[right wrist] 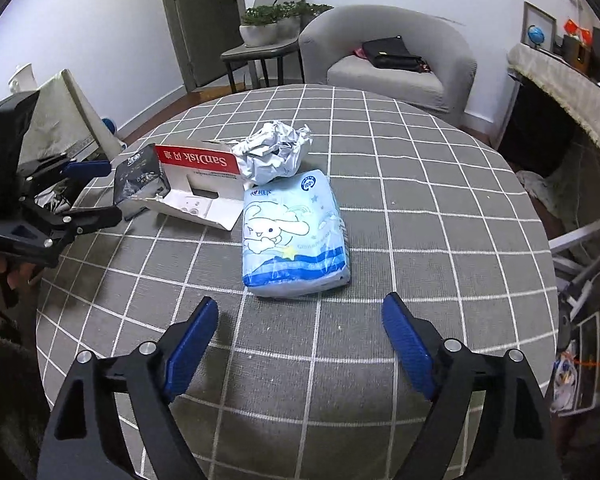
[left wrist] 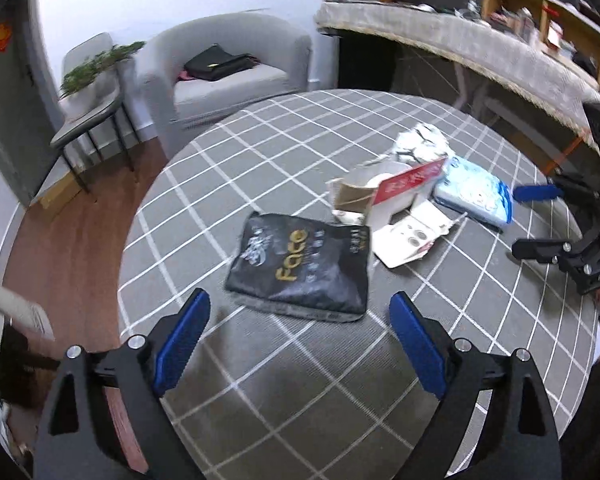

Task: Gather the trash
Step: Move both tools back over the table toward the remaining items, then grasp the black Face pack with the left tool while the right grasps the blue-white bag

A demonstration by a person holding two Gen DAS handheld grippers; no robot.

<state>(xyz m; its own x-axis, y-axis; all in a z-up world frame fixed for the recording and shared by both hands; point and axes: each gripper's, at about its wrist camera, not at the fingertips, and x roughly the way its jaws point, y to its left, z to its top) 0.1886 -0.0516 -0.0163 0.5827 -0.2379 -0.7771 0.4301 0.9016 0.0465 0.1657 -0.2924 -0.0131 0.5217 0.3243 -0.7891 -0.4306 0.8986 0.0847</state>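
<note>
Left gripper [left wrist: 300, 300] spread, empty, just short of black pack [left wrist: 300, 268] mid-table [left wrist: 260, 400]. Right gripper [right wrist: 300, 308] spread, empty, facing blue pack [right wrist: 294, 236]. Straddle each pack squarely, lower pads to cloth, then close; carton [right wrist: 198, 184] and foil wad [right wrist: 274, 152] wait behind.

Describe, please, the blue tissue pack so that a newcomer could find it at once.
On the round table with the grey checked cloth, a cluster of litter lies together. The tissue pack lies beside the crumpled foil and the torn red-and-white box: pale blue plastic with a white cartoon dog.
</note>
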